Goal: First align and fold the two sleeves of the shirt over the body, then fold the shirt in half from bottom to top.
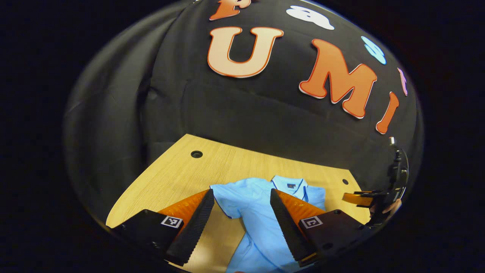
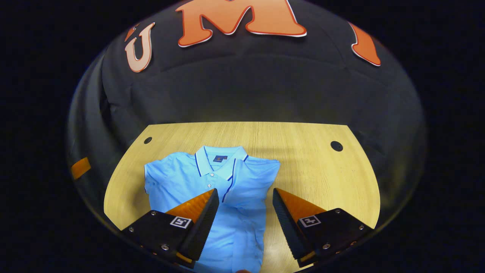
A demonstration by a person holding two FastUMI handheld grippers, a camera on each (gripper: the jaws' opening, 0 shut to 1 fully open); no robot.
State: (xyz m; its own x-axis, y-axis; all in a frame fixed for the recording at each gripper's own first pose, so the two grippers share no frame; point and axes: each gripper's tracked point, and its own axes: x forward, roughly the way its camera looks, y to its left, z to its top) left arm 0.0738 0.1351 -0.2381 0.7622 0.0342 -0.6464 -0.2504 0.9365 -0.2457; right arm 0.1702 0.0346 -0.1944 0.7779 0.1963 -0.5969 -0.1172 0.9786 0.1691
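A light blue polo shirt [image 2: 182,182] lies flat on the wooden table [image 2: 310,167], collar [image 2: 218,161] toward the far wall. In the right gripper view one sleeve [image 2: 252,180] lies folded over the body, while the other sleeve [image 2: 155,172] is spread out to the left. My right gripper [image 2: 245,191] hovers open over the folded sleeve and the shirt's side edge, holding nothing. My left gripper [image 1: 241,191] is open above the shirt [image 1: 257,227], near its spread sleeve [image 1: 227,197]. The right gripper [image 1: 356,198] also appears at the right edge of the left gripper view, held by a hand.
The table [image 1: 178,170] has a round hole [image 1: 196,154] near its far left corner and another hole [image 2: 336,146] at the far right. Black cloth walls close in behind and beside it. Bare wood stretches to the right of the shirt.
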